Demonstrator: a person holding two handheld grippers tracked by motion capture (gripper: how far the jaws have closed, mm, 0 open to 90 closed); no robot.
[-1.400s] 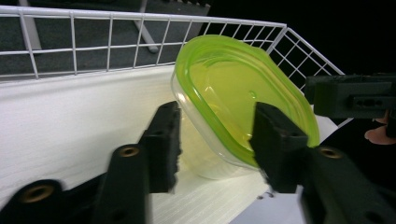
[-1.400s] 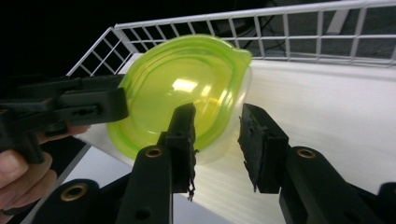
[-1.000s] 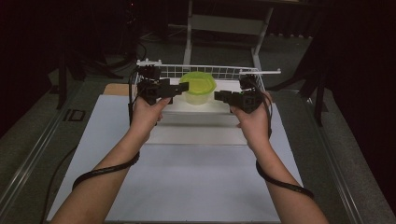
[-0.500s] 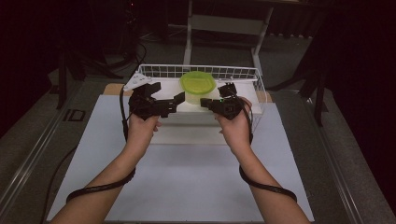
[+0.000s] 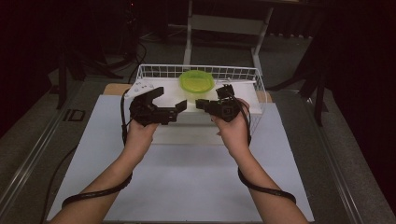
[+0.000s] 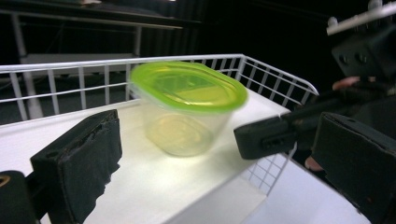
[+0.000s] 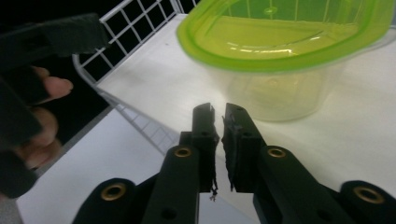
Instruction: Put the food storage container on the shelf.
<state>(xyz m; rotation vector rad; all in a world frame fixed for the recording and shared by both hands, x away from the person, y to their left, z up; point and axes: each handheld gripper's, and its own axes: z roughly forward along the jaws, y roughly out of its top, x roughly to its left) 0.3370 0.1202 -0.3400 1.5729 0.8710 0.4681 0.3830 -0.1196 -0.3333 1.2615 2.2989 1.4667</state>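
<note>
A clear tub with a lime-green lid (image 5: 196, 82) stands in a white wire basket (image 5: 252, 74) at the back of the table. My left gripper (image 5: 168, 99) hovers just in front of the basket, left of the tub, open. In the left gripper view its pads (image 6: 79, 163) stand wide apart with the tub (image 6: 187, 112) beyond them, untouched. My right gripper (image 5: 201, 103) hangs to the tub's front right, shut on nothing. Its tips (image 7: 218, 112) sit just short of the tub (image 7: 280, 60) over the basket's white floor (image 7: 154, 79).
A white mat (image 5: 187, 177) covers the table in front of the basket. A small white object (image 5: 140, 87) lies at the basket's left corner. Dark stands and a metal frame (image 5: 224, 23) rise behind the table. Each gripper trails a black cable (image 5: 93, 196).
Both hands have drawn back from the sides of the tub toward the person and moved closer together. The tub stays where it was in the basket.
</note>
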